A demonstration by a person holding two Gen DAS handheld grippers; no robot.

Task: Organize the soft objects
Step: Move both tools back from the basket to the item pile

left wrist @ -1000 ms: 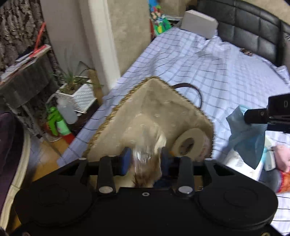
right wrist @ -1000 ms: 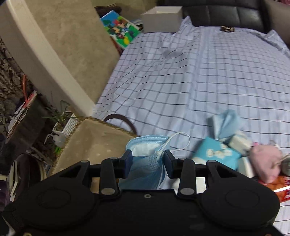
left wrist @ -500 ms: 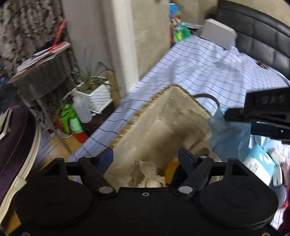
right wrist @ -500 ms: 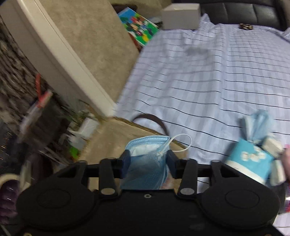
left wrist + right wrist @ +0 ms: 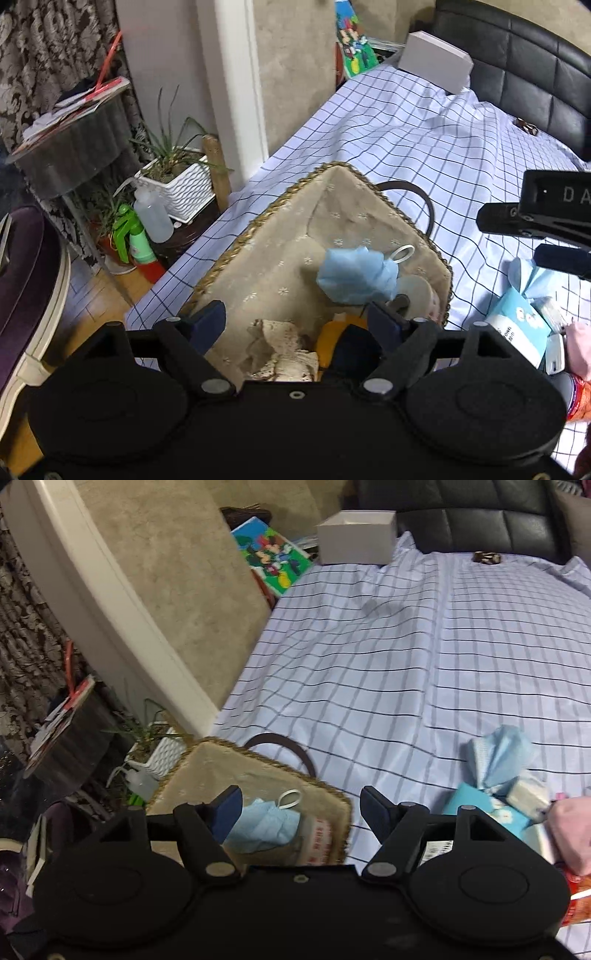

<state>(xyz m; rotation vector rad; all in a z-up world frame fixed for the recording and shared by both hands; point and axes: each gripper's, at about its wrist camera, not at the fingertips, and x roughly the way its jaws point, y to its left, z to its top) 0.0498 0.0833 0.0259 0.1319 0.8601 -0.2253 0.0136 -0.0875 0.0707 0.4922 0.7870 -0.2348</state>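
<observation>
Left claw (image 5: 295,325): released and opening, nothing between its jaws.
Right claw (image 5: 301,814): released and opening, empty.
Crumpled light-blue face mask (image 5: 356,275): inside the fabric-lined woven basket (image 5: 258,221).

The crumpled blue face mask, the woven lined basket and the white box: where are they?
Crumpled blue face mask (image 5: 354,275), left wrist view, its middle.
Woven lined basket (image 5: 284,199), left wrist view, braided rim.
White box (image 5: 356,539), right wrist view, front wall.

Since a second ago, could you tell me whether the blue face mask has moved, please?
Yes. The blue face mask left the opening right gripper and dropped down into the basket.
</observation>
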